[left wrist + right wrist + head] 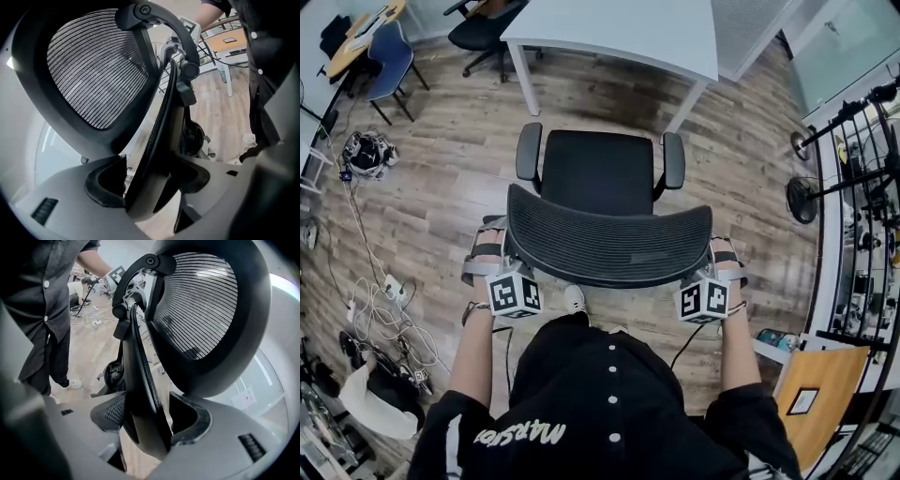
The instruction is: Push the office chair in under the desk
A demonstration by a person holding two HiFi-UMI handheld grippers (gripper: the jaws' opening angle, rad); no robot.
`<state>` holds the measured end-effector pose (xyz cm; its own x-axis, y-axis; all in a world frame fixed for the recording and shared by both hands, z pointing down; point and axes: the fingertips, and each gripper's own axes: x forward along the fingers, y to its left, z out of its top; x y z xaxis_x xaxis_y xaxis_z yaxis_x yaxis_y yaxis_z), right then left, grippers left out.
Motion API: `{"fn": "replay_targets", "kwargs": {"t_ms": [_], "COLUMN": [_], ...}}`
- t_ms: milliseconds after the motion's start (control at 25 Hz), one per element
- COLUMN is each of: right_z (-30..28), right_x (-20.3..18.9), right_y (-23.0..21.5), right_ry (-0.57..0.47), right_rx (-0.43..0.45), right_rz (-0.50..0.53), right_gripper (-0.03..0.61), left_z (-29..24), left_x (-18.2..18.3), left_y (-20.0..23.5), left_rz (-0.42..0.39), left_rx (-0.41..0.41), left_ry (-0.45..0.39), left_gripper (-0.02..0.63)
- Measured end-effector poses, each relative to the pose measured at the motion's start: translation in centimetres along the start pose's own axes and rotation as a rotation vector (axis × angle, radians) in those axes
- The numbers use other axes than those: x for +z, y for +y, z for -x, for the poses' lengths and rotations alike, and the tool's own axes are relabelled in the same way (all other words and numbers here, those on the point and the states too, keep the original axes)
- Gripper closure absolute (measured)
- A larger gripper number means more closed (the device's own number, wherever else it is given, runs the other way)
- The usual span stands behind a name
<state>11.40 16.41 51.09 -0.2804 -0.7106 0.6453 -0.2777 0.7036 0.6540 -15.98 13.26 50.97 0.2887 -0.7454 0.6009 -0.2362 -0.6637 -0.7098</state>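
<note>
Gripping the chair [600,178] by both backrest side edges, left claw [149,180] and right claw [146,417] clamped; open floor [609,108] ahead, short of the worktop [619,28] edge.

Looks like an office doubling as a recording space, going by the white desk [619,33] and black mesh office chair [605,202] on a wood-plank floor [441,187], a blue chair [391,52] by a wooden desk [366,28], loose cables [375,309] and black stands [848,114].

chair [600,178]: blk mesh, upright, seat twd desk | desk [619,28]: white, just ahead, chair not under
</note>
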Motion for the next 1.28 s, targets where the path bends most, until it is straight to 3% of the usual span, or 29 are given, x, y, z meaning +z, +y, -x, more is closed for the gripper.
{"fn": "replay_targets", "kwargs": {"t_ms": [1280], "right_z": [-5.3], "right_x": [0.7], "right_y": [-5.2], "right_ry": [0.055], "right_rx": [-0.056], "right_rz": [-0.037], "right_gripper": [0.302], "left_z": [-6.3], "left_x": [-0.9], "left_y": [6.2], "left_rz": [-0.043], "left_rx": [-0.001], "left_ry": [-0.071], "left_gripper": [0.311]}}
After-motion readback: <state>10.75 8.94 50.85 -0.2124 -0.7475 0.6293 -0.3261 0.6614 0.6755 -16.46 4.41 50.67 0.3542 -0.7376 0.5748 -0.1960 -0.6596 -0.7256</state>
